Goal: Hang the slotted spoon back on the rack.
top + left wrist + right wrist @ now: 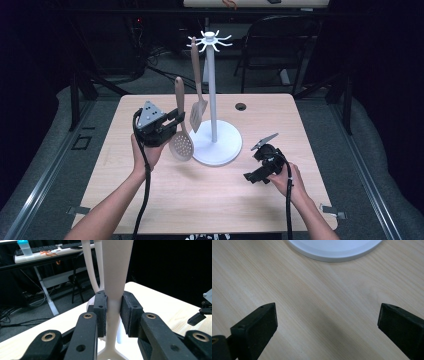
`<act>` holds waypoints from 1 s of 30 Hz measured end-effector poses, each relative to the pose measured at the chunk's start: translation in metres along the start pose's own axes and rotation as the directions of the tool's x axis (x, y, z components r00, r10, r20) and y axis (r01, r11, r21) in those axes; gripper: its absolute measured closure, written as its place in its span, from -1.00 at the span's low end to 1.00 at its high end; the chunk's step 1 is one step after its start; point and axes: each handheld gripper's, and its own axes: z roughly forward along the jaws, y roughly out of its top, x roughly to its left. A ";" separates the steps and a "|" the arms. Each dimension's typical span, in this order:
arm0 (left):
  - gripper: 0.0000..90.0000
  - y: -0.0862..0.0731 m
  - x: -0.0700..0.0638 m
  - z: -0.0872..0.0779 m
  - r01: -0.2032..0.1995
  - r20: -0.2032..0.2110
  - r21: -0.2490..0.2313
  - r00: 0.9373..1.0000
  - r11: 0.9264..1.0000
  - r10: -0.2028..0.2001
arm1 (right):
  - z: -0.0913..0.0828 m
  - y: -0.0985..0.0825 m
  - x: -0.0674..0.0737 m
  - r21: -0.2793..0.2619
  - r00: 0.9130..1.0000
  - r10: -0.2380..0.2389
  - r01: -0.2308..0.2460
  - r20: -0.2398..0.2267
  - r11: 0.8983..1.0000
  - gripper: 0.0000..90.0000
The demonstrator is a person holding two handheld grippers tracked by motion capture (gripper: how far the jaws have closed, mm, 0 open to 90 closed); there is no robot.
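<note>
The left gripper [170, 123] pinched the handle of a beige skimmer [181, 131] between its pads [101, 312], low on the handle just above the perforated bowl, and held it upright above the tabletop [150, 200], toward the left half and just beside the round base of the white rack [214, 95]. The right gripper [257, 170] rested spread and empty near the right edge of the tabletop, its jaws standing wide over bare wood with the rim of the rack's base [332, 253] ahead of them. A beige slotted turner [198, 107] already hung from one of the rack's hooks, close to the skimmer's handle.

Judging from this, the work was to hang the skimmer on the rack, and several things could have spoiled it. The grip sat low, so the long handle above it could have swung or pivoted in the pads while the top was steered toward a hook. The handle could have knocked the hanging turner and unhooked it or set it swinging. A sideways push against a hook arm, so high on a thin pole, could have tipped the rack, since the right gripper was not steadying the base. Whether the handle's end had a hole could not be told.
</note>
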 end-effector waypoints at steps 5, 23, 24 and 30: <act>0.68 0.003 -0.002 0.003 0.000 0.007 -0.003 1.000 1.000 0.000 | 0.000 0.000 0.000 0.003 1.000 -0.003 0.003 0.000 1.000 -0.95; 0.68 0.014 -0.005 0.014 -0.002 0.020 -0.007 1.000 1.000 0.002 | -0.001 0.000 -0.001 0.009 1.000 -0.010 0.009 0.006 1.000 -0.95; 0.68 0.014 -0.005 0.014 -0.002 0.020 -0.007 1.000 1.000 0.002 | -0.001 0.000 -0.001 0.009 1.000 -0.010 0.009 0.006 1.000 -0.95; 0.68 0.020 -0.007 0.018 -0.002 0.022 -0.008 1.000 1.000 0.003 | -0.001 0.000 -0.002 0.009 1.000 -0.010 0.010 0.007 1.000 -0.95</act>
